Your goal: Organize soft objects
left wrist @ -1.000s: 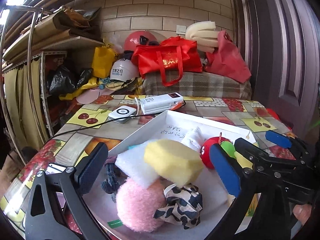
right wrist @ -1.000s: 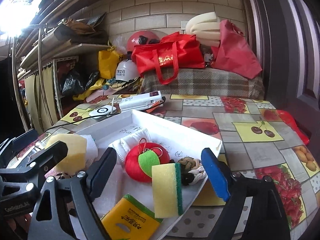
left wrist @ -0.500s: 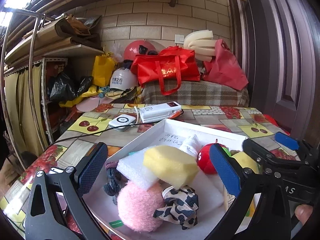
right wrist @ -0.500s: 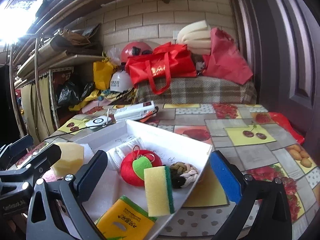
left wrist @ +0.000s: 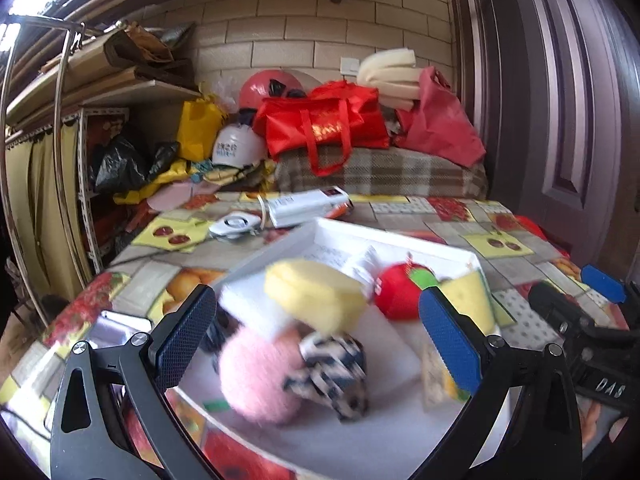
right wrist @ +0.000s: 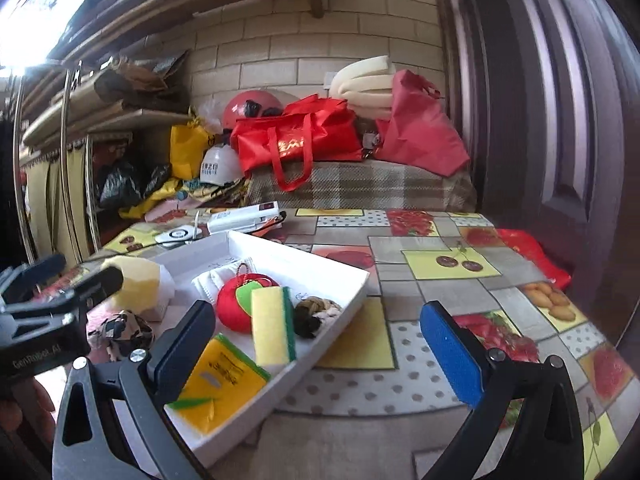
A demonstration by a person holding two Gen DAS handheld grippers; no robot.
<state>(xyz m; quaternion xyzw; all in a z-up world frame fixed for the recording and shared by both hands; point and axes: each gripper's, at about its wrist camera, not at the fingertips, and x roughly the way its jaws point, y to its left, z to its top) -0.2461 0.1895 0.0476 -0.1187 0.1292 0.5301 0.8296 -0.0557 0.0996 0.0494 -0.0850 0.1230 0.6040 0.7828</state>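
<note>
My right claw [right wrist: 316, 344] stands wide with nothing between its pads, and it has spread further than it was a second ago, when the yellow-and-green sponge [right wrist: 273, 326] sat right between its fingers. That sponge now lies in the white tray [right wrist: 320, 354] against the red plush apple [right wrist: 236, 306], off toward my left finger, with the braided rope knot [right wrist: 316, 312] just beside it and the yellow packet [right wrist: 222, 380] in front. I have drawn the right claw back and swung it toward the bare counter [right wrist: 420, 288] on the right of the tray, so I judge the sponge is placed and this hand is free for another piece.

My left claw [left wrist: 316, 344] is also open and holds nothing. It has pulled back a little, and in its blurred view the pink pompom [left wrist: 260, 376], the spotted cloth [left wrist: 332, 372] and the yellow sponge block [left wrist: 316, 292] lie together in the tray between its fingers.
</note>
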